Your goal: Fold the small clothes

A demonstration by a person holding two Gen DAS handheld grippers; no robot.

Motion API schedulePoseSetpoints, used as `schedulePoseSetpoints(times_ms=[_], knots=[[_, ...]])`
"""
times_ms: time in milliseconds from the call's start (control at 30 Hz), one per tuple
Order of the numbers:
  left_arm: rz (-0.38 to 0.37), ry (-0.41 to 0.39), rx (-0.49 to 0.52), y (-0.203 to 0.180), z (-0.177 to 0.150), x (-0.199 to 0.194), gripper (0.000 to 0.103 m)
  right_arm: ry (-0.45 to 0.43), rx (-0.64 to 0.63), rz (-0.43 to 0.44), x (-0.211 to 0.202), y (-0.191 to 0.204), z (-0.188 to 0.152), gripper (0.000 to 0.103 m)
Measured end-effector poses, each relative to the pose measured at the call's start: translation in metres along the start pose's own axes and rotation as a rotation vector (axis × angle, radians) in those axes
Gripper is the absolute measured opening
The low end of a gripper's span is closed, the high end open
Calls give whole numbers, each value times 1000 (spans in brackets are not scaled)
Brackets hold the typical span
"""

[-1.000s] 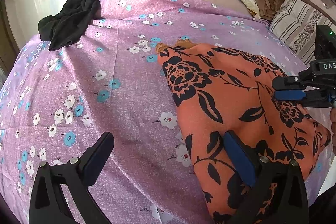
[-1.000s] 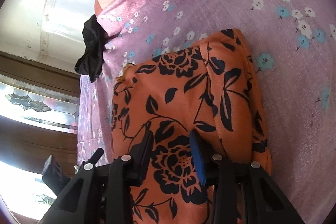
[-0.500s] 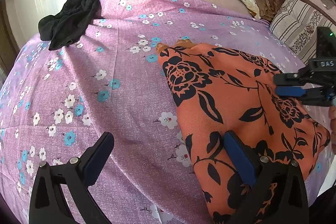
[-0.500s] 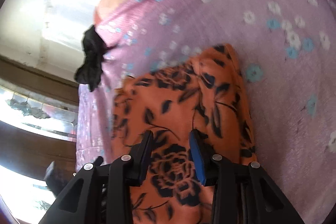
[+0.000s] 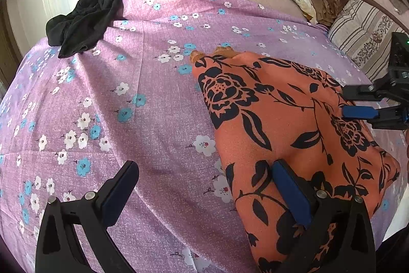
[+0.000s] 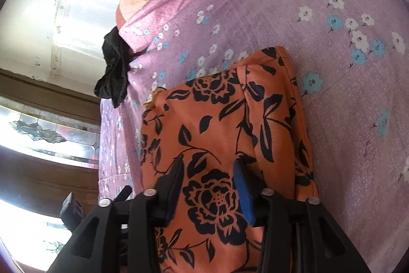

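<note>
Nearest, the left gripper [image 5: 204, 193] stands spread wide, 1 finger over the orange floral garment [image 5: 281, 124]. That garment lies folded on the purple floral bedsheet [image 5: 127, 99]. The right gripper [image 6: 208, 186] is opening above it (probably not pinching cloth). A dragging pad could undo the fold. Beyond sits a black garment [image 5: 84, 19]

Floral purple bedsheet [image 5: 158, 99] — striped pillow [image 5: 358, 30] at its edge.

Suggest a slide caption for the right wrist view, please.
Right gripper, jaws opening, over the folded orange floral garment on a purple bedsheet.
</note>
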State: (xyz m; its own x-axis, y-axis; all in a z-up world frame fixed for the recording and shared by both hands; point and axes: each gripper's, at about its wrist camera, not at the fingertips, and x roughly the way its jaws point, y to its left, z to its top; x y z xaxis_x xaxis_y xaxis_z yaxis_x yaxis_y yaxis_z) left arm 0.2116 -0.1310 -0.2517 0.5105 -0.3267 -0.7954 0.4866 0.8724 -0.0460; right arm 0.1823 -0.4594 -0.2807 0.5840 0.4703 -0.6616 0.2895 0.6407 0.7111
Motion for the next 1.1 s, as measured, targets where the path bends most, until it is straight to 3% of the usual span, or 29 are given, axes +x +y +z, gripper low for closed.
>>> schedulePoseSetpoints(times_ms=[167, 400, 600, 733, 800, 900, 1100], knots=[[-31, 22, -19, 3, 4, -1, 103, -46, -18, 3, -20, 2, -2, 56], [-161, 43, -52, 4, 9, -7, 103, -114, 16, 3, -39, -12, 1, 57], [-106, -72, 101, -22, 9, -29, 103, -152, 37, 38, -36, -7, 9, 57], [-95, 8, 157, -33, 4, -10, 103, -191, 65, 72, -28, -1, 19, 57], [-116, 58, 159, -33, -1, 3, 103, -191, 80, 46, -16, -3, 25, 57], [-156, 81, 111, -27, 3, 6, 103, -131, 146, -53, 12, -24, 34, 56], [-136, 54, 91, -22, 9, -5, 103, -166, 182, 21, -6, -25, 32, 58]])
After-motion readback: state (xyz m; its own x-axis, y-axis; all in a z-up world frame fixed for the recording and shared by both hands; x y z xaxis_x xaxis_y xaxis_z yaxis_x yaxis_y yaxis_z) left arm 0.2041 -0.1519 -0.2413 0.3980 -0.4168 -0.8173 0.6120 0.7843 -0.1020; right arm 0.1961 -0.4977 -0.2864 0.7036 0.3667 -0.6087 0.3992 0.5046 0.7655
